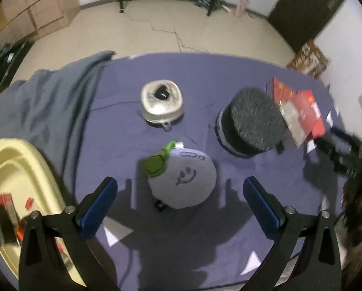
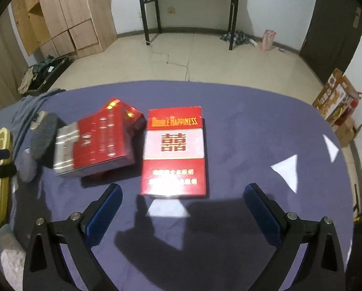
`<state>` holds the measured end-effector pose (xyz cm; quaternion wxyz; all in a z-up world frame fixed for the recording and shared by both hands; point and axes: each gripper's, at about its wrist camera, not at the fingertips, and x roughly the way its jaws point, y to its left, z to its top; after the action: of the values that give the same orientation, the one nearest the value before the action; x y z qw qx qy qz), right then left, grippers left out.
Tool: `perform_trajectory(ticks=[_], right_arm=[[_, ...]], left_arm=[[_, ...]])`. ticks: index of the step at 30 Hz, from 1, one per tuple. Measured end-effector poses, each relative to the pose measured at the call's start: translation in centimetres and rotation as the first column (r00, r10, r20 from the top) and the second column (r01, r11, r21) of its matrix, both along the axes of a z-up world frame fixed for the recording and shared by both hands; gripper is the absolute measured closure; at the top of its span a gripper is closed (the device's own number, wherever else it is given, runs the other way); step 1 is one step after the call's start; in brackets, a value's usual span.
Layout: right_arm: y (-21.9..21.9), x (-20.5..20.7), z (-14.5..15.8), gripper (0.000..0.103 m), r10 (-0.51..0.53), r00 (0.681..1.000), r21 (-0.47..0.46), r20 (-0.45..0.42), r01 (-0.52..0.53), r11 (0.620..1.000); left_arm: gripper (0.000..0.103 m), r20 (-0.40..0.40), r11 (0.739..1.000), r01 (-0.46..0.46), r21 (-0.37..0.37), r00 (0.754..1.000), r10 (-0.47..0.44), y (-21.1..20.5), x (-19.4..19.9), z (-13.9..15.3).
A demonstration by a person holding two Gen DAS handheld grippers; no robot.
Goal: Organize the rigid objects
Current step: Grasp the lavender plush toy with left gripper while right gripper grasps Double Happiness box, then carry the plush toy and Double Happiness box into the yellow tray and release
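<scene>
My left gripper [image 1: 181,201] hangs open over a purple cloth [image 1: 205,77]; a round grey plush with a face and green leaf [image 1: 183,181] lies just ahead of its fingertips, untouched. Beyond it sit a cream pouch with a black item on top [image 1: 161,103] and a dark round brush-like disc [image 1: 256,118]. My right gripper [image 2: 181,203] is open above a flat red "Double Happiness" box [image 2: 173,151], which lies ahead of the fingers. To its left lies a tilted red and silver box [image 2: 96,143]. A yellow tray [image 1: 23,169] at the left holds red boxes.
A grey cloth [image 1: 55,101] is bunched on the table's left side. White triangular marks [image 2: 287,169] dot the purple cover. The other gripper [image 1: 343,155] shows at the right edge of the left wrist view. Beyond the table are floor, cabinets and a black-legged table.
</scene>
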<state>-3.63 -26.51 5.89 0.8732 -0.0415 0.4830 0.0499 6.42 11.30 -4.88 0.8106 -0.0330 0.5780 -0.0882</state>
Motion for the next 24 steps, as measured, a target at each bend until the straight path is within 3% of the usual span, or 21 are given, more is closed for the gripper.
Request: perform_trajectory(ticks=[3,4,5,6,7,8,13,16,20,24], right_arm=[[0.4,2.0,-1.6,0.001,-0.005,1.000,0.007,-0.019,0.005,1.000],[0.3,2.5,-1.8,0.005,0.003,1.000,0.016,-0.022,-0.002,1.000],[0.4,3.1,-2.2,0.017,0.007,1.000,0.001,-0.020,-0.007,1.000],[0.4,3.3,-2.3,0.026,0.000,1.000,-0.037,-0.012,-0.001,0.999],[0.2,3.4,-2.0,0.042,0.003,1.000,-0.064,-0.001,-0.004,0.998],[0.1,3.5,-2.0,0.046,0.015,1.000,-0.059,0.010,-0.015,0.998],[-1.1,2.8,-0.6,0.046,-0.024,0.999,-0.009,0.022,0.024,1.000],[-0.9,0.5,2.4,0.046,-0.021,0.996,0.020,0.091,0.020,1.000],[1.6,-3.0,7.7,0.046,0.083,0.978,0.058,0.192,-0.096,0.994],[8.7,-5.3,11.9,0.046,0.258,0.928,0.023,0.268,-0.274,0.961]], left_arm=[[0.002,0.043,0.987,0.095,0.129,0.994,-0.101,-2.2,-0.2,-1.4],[0.011,0.040,0.983,0.111,0.145,0.992,-0.118,-2.7,-0.2,-1.9],[0.023,0.030,0.981,0.123,0.151,0.991,-0.129,-3.1,-0.2,-2.4],[0.045,0.022,0.982,0.132,0.139,0.990,-0.136,-3.2,-0.2,-2.8],[0.045,0.012,0.981,0.135,0.139,0.990,-0.137,-3.4,-0.2,-3.0],[0.046,0.008,0.978,0.135,0.158,0.990,-0.138,-3.4,-0.2,-3.2],[0.048,0.027,0.981,0.168,0.100,0.985,-0.171,-2.4,-1.6,-1.1],[0.048,0.093,0.987,0.143,0.075,0.984,-0.149,0.0,-3.3,2.7],[0.048,0.147,0.999,0.033,0.023,0.988,-0.036,6.2,-6.6,6.7],[0.048,0.200,0.997,-0.069,0.042,0.978,0.060,14.1,-11.2,9.3]])
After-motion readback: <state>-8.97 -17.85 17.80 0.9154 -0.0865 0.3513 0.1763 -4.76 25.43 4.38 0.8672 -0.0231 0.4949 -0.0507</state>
